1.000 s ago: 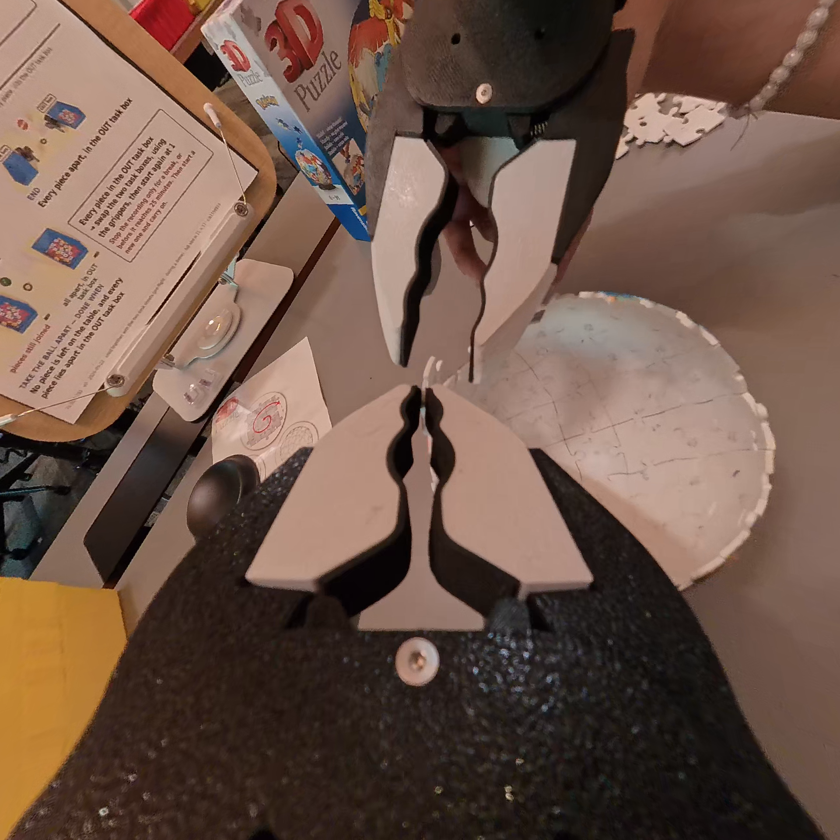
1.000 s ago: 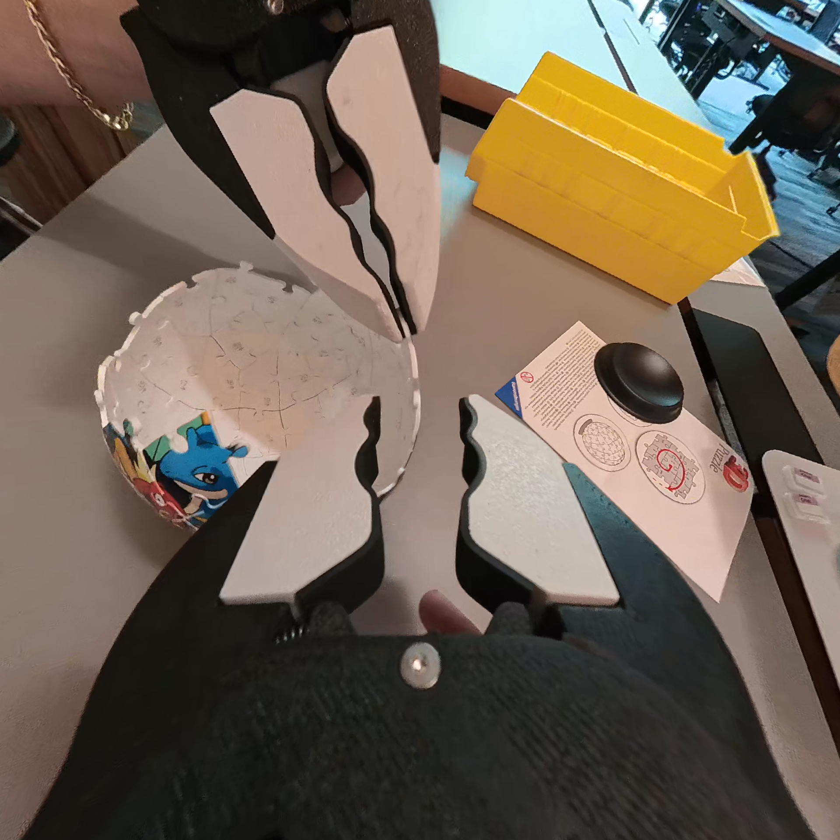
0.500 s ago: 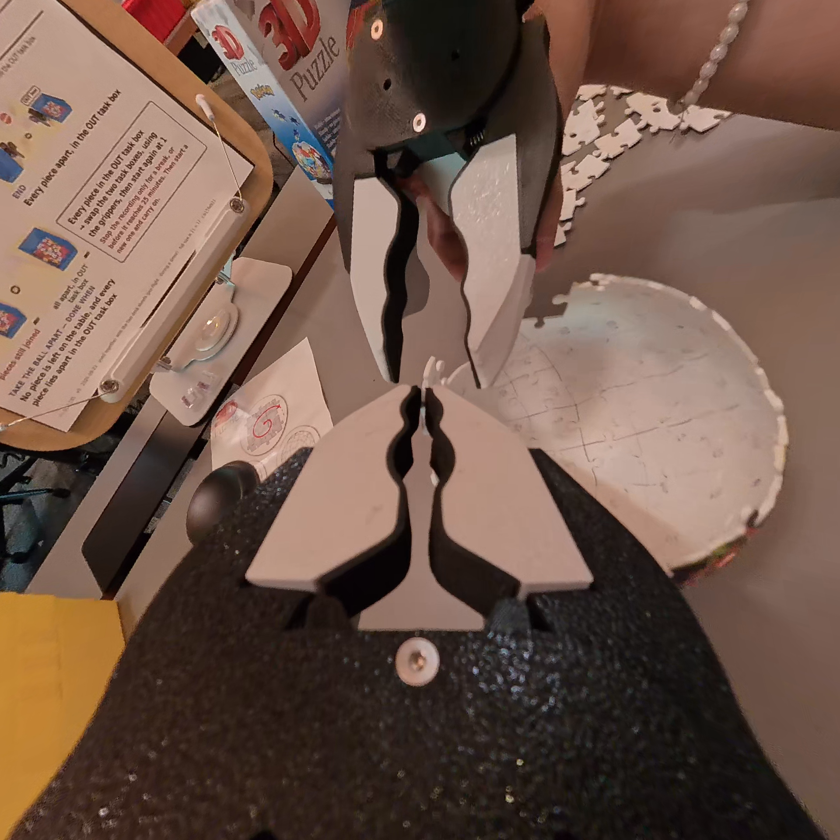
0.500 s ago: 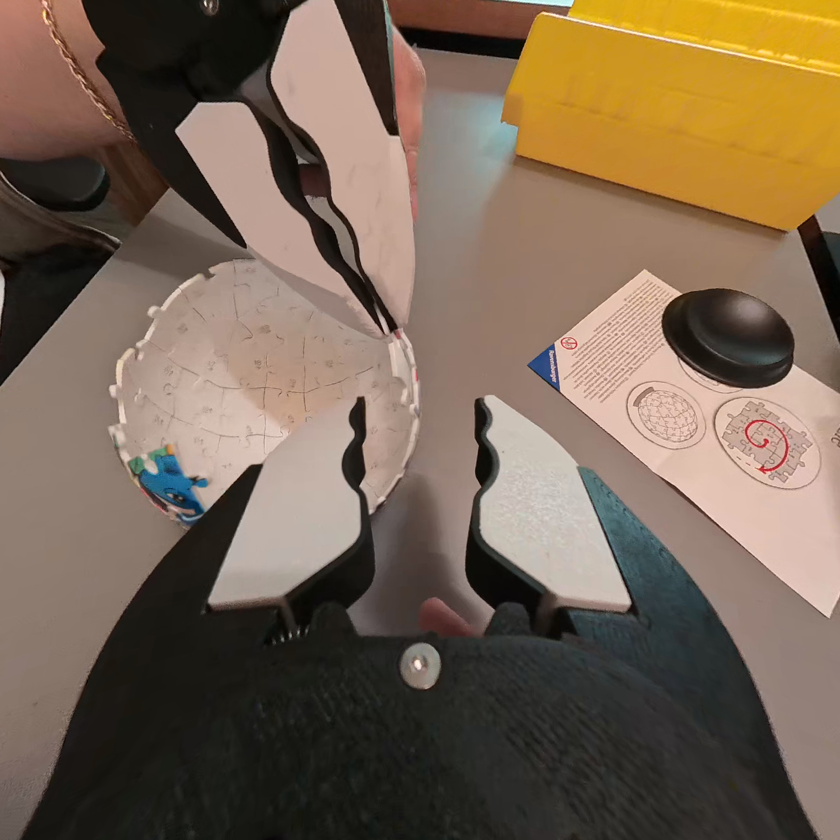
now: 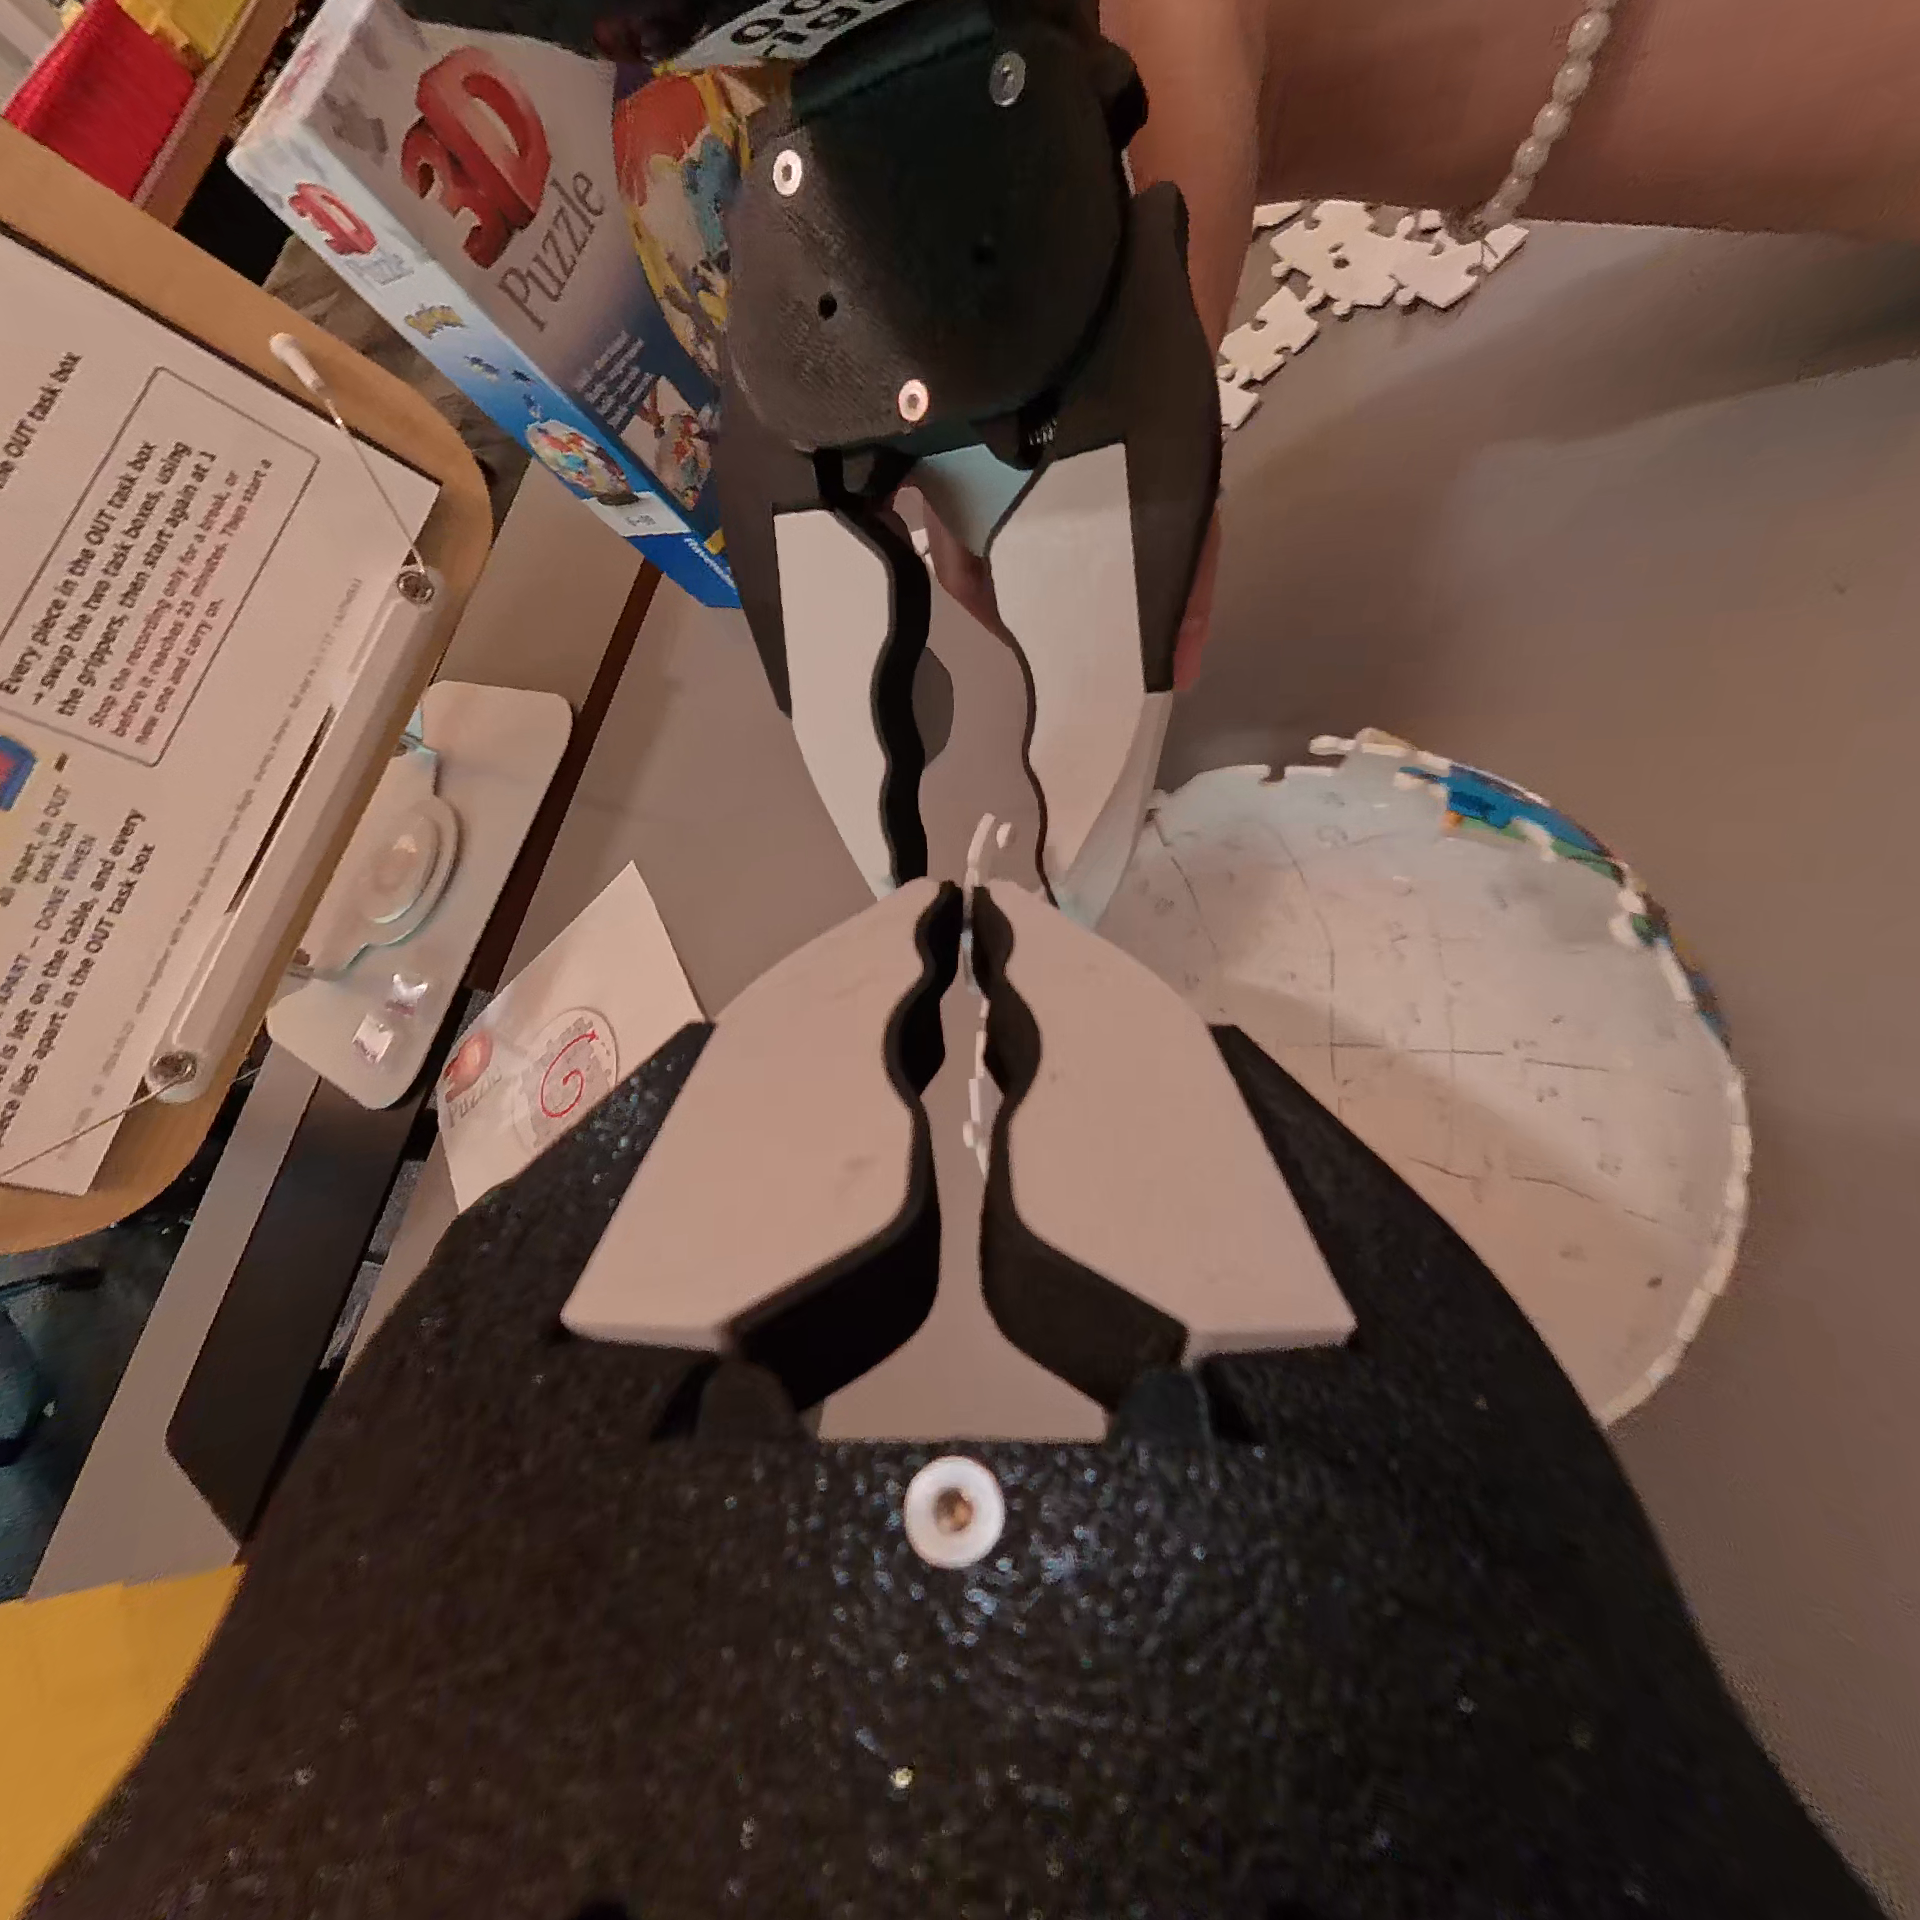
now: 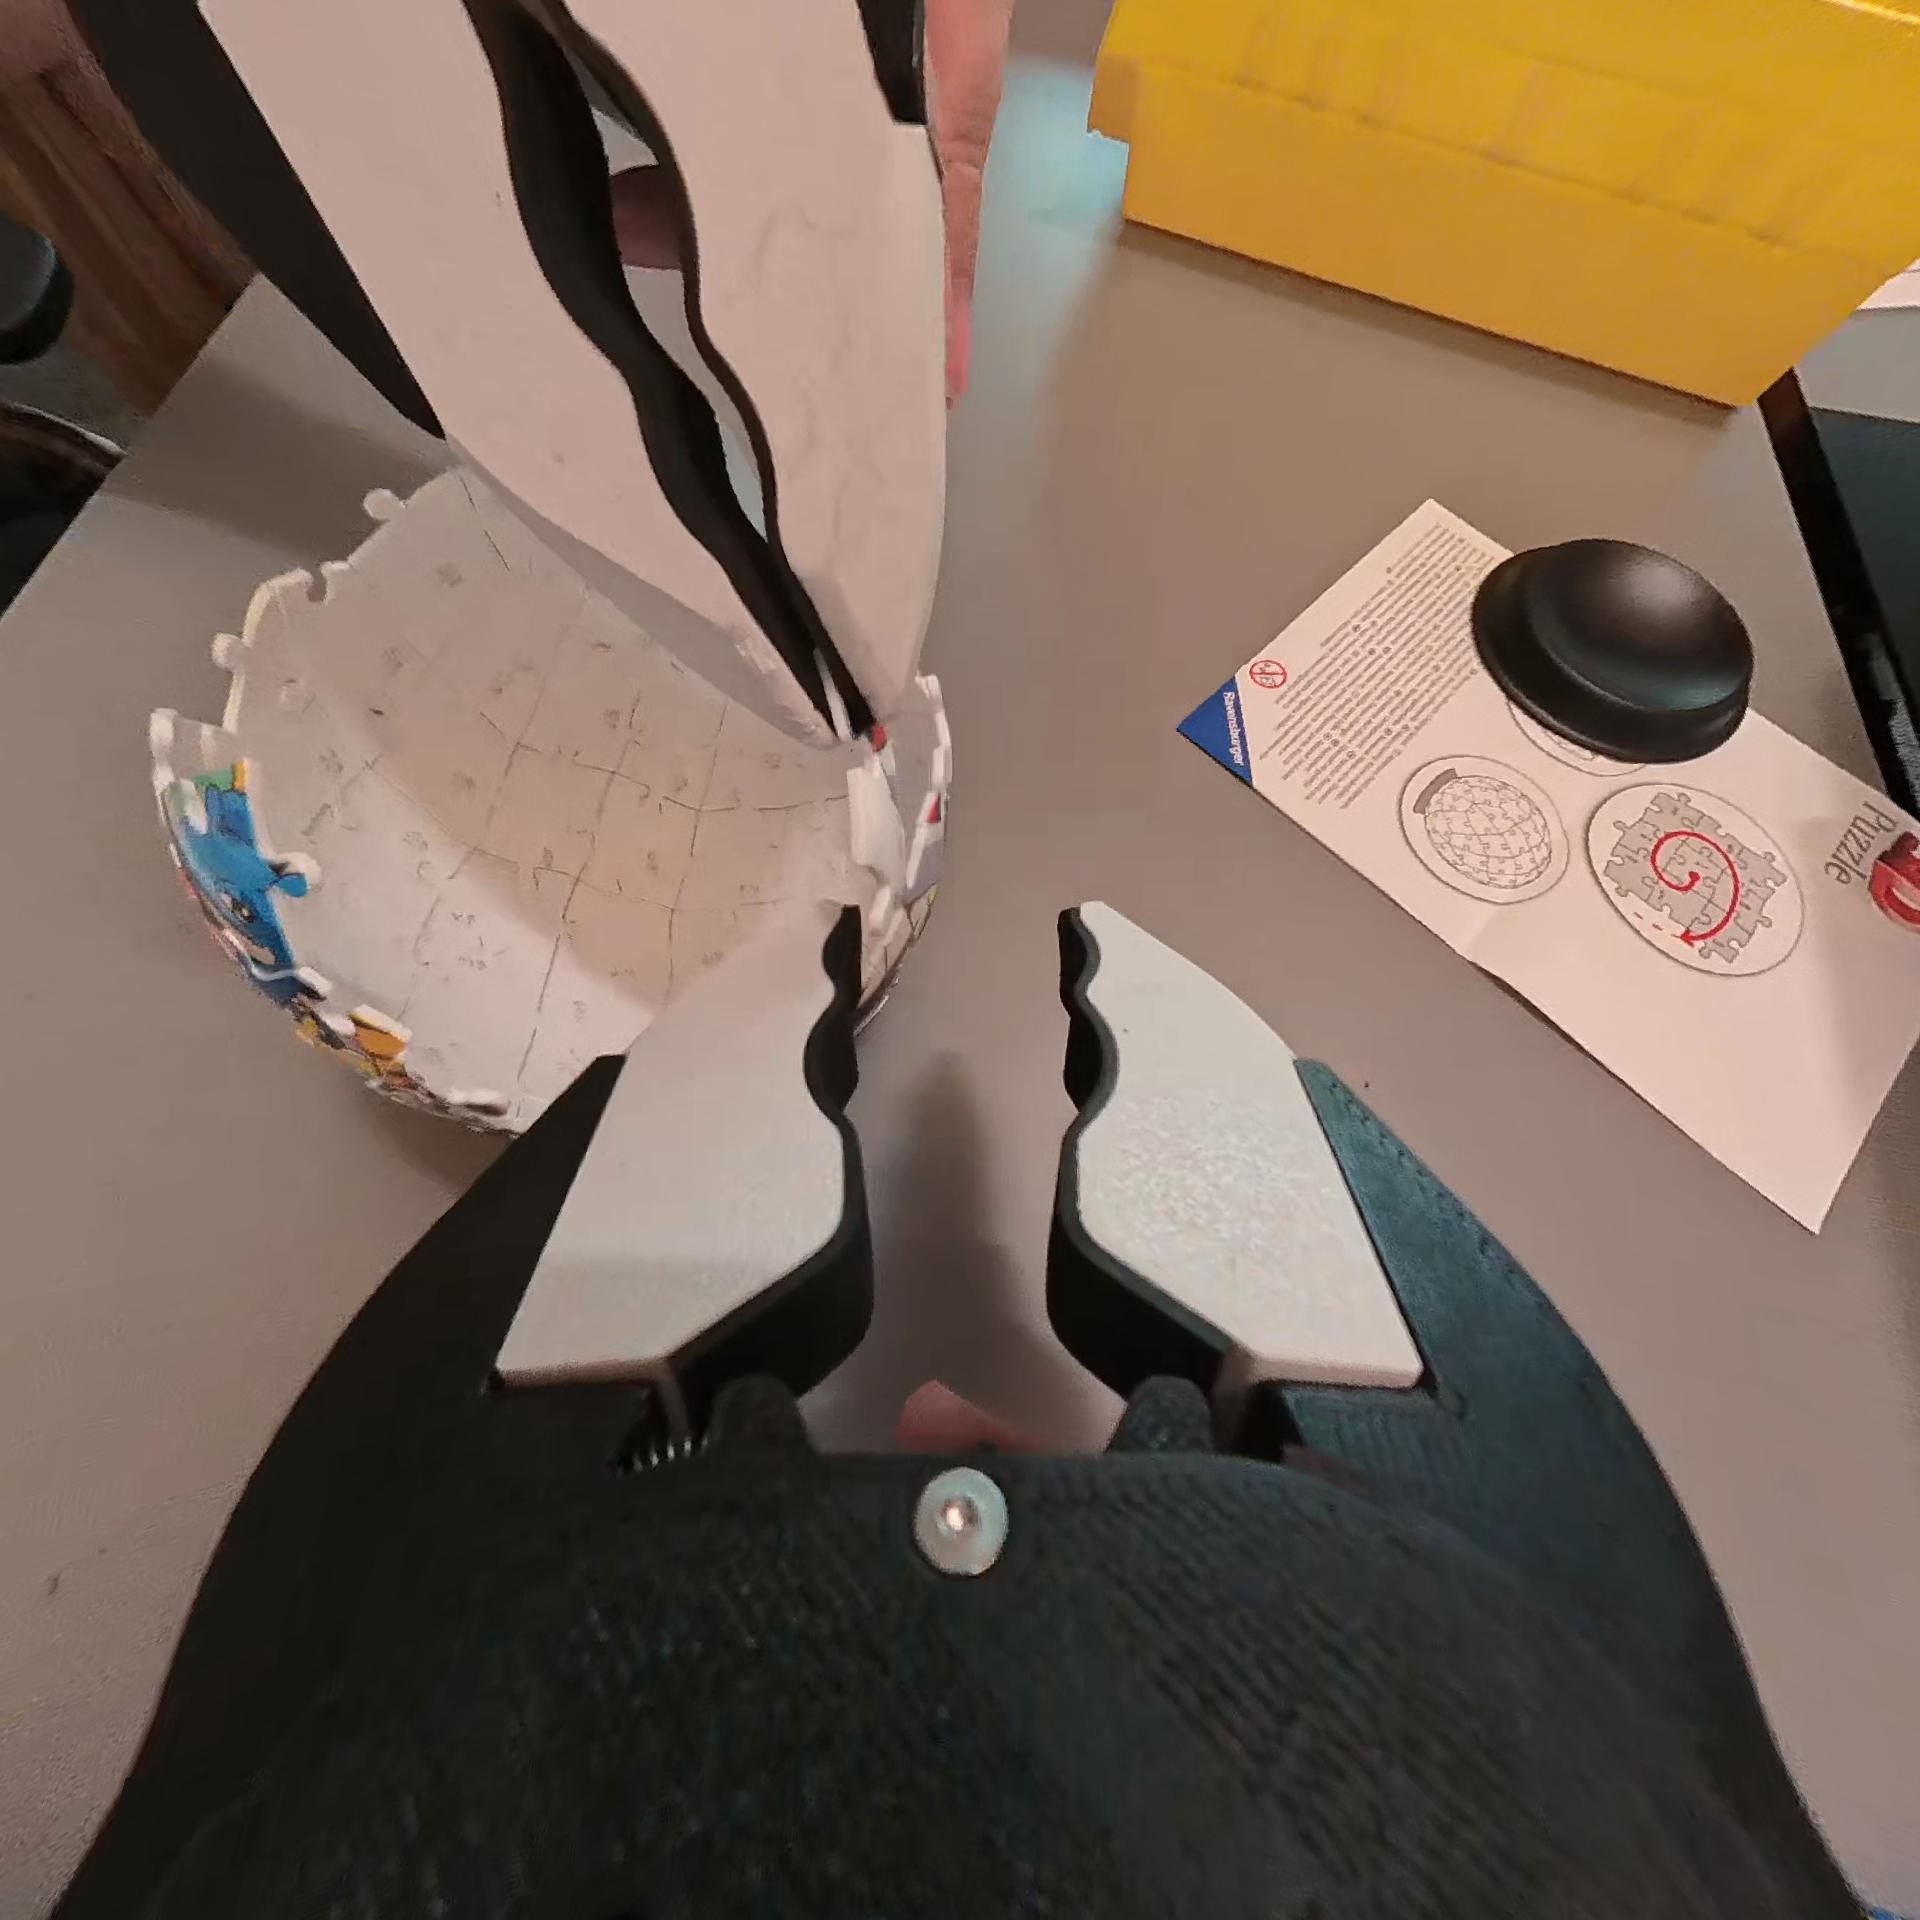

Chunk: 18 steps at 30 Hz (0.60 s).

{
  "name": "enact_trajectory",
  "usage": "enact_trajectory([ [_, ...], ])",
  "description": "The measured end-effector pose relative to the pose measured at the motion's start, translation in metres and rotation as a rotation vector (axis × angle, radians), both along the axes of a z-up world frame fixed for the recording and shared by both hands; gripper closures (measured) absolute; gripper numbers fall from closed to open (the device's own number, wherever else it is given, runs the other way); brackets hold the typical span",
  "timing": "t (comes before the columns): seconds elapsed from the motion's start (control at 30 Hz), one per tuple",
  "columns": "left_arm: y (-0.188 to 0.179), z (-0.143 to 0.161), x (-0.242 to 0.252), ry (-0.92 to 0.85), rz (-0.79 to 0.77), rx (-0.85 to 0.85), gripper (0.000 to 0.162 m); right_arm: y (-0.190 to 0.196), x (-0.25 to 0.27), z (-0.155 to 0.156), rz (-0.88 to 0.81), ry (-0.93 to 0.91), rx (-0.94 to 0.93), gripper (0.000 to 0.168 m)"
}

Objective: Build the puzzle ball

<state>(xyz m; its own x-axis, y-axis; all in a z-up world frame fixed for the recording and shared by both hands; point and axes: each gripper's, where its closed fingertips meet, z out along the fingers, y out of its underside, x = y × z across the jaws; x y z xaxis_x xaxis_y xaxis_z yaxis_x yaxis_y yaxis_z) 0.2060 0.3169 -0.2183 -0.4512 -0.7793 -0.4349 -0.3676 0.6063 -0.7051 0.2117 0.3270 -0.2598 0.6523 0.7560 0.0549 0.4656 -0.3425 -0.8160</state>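
The half-built puzzle ball (image 6: 499,810) sits on the grey table as an open white bowl with a coloured outside; it also shows in the left wrist view (image 5: 1403,1039). My left gripper (image 5: 968,899) is shut on a small white puzzle piece (image 5: 982,847). In the right wrist view the left gripper (image 6: 847,722) holds that piece (image 6: 868,810) at the bowl's near right rim. My right gripper (image 6: 961,935) is open and empty, just beside the rim and right below the left gripper's tips. In the left wrist view the right gripper (image 5: 987,888) points down, its jaws either side of the piece.
A black round stand (image 6: 1616,655) rests on a paper leaflet (image 6: 1558,883) at the right. A yellow bin (image 6: 1507,187) stands at the back right. In the left wrist view, the puzzle box (image 5: 499,312), a clipboard with a sheet (image 5: 156,675) and several loose pieces (image 5: 1351,270) lie beyond. My hands' fingertips stand some 5 cm from each other.
The left gripper has brought the piece down to the bowl's rim. The right gripper, still open, has moved in closer to the rim and the piece.
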Motion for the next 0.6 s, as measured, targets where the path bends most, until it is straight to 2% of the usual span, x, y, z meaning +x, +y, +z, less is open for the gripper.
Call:
enact_trajectory([
  [0.33, -0.0032, -0.0022, 0.0089, 0.016, -0.050, -0.079, 0.160, -0.0015, 0.0082, -0.0005, -0.031, -0.030, 0.101, 0.144],
  [0.5, 0.0006, -0.0065, 0.0100, 0.035, -0.036, -0.072, 0.160, -0.0092, 0.0072, -0.0023, 0.020, -0.053, 0.108, 0.140],
  [0.6, -0.0014, -0.0064, 0.0088, 0.038, -0.045, -0.067, 0.160, -0.0088, 0.0080, 0.0060, -0.005, 0.004, 0.112, 0.138],
])
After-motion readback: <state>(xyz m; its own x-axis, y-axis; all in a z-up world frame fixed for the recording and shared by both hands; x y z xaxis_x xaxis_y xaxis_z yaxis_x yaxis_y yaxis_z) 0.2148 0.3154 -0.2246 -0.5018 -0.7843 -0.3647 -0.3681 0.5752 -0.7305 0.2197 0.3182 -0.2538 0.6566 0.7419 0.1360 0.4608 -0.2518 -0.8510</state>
